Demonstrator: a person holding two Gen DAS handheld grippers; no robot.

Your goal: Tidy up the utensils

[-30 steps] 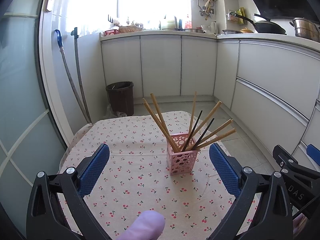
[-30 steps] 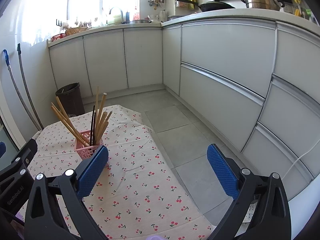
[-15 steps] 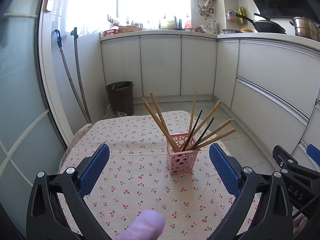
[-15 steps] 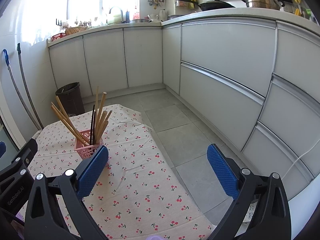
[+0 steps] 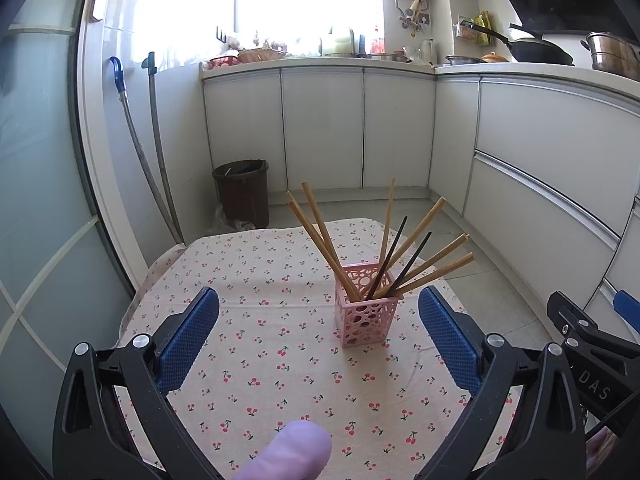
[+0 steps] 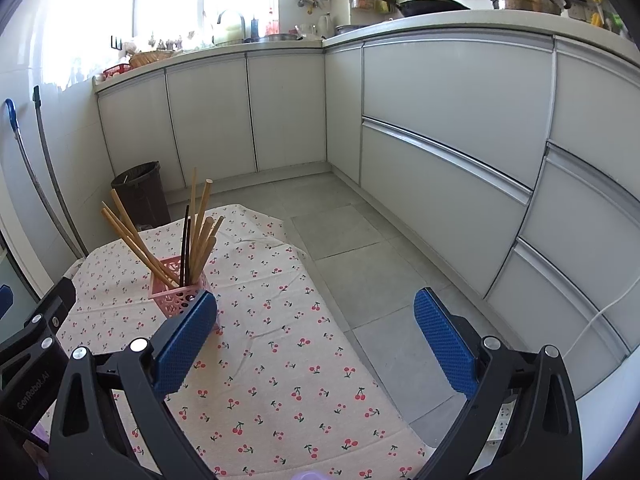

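Left gripper (image 5: 319, 330) jaws wide open, holding nothing, above the near part of the cherry-print tablecloth (image 5: 256, 344); right gripper (image 6: 315, 340) likewise wide open and empty, hanging over the cloth's right edge with floor tiles (image 6: 360, 264) beyond. Pink perforated holder (image 5: 367, 306) stands upright on the cloth toward its far-right area, clear of both grippers. It holds fanned-out wooden chopsticks (image 5: 320, 236) plus two black chopsticks (image 5: 394, 256). A gloved fingertip (image 5: 288, 456) shows at the bottom of the left view.
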